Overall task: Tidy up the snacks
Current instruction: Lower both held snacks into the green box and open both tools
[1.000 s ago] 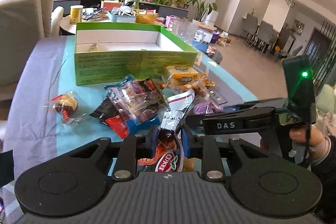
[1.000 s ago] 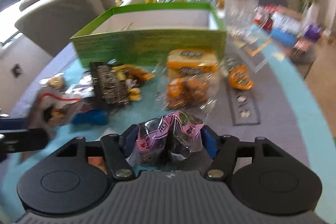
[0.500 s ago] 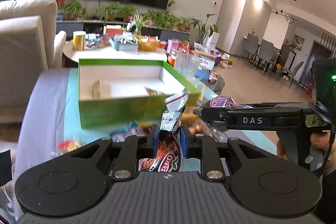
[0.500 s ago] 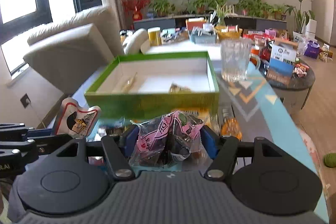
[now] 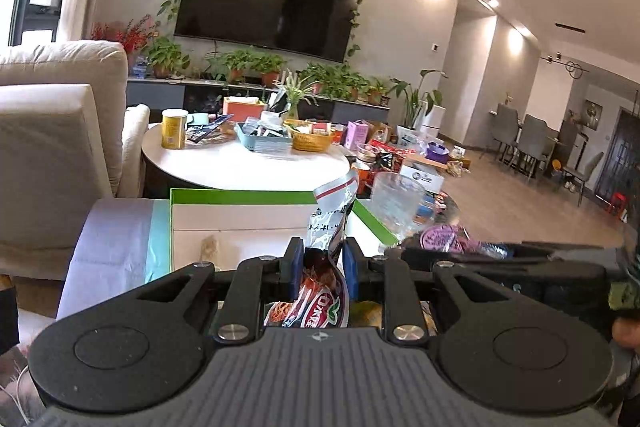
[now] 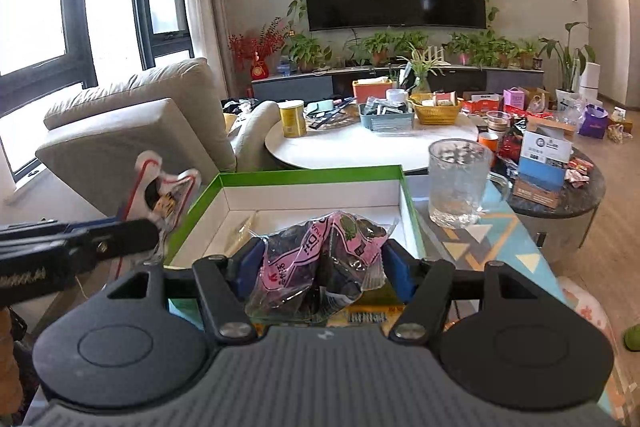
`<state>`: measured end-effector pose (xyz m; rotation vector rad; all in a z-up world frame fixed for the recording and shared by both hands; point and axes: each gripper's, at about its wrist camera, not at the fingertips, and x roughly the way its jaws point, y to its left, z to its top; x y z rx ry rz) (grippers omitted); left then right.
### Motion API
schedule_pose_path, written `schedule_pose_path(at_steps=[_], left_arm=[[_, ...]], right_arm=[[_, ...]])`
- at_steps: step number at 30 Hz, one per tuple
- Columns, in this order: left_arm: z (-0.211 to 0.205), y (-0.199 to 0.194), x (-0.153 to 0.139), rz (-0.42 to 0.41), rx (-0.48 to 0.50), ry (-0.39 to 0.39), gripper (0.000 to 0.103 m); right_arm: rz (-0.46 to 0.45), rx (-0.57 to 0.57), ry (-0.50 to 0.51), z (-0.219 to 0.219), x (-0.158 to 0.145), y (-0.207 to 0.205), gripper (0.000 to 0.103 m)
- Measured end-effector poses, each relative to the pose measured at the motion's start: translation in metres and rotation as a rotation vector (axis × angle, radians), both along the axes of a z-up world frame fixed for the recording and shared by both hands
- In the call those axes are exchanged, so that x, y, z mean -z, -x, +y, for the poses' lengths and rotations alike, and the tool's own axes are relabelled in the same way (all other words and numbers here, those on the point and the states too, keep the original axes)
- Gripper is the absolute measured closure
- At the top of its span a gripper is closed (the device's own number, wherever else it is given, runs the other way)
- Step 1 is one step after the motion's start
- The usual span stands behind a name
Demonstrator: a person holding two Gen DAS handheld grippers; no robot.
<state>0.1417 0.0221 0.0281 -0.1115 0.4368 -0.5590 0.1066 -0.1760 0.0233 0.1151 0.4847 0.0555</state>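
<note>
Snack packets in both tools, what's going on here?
A person is sorting snacks with two hand-held tools. The left tool is shut on a red and white packet; the right tool grips a pink and black packet. Both hang at the green box, which looks nearly bare inside.

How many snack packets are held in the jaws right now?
2. A red-and-white packet is clamped in the left gripper; a pink-and-black packet in the right gripper. Both are at the near edge of the green box. Others below may be hidden.
</note>
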Motion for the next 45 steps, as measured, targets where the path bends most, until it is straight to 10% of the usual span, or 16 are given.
schedule_pose_path(at_steps=[23, 31, 45], left_arm=[[-0.026, -0.107, 0.047, 0.153, -0.083, -0.044, 0.083], [-0.038, -0.096, 0.074, 0.275, -0.082, -0.130, 0.072], [0.016, -0.033, 0.031, 0.180, -0.132, -0.051, 0.064]], right_arm=[[0.104, 0.044, 0.054, 0.010, 0.044, -0.101, 0.059], [0.202, 0.047, 0.024, 0.009, 0.059, -0.096, 0.058], [0.111, 0.018, 0.131, 0.011, 0.036, -0.030, 0.058]])
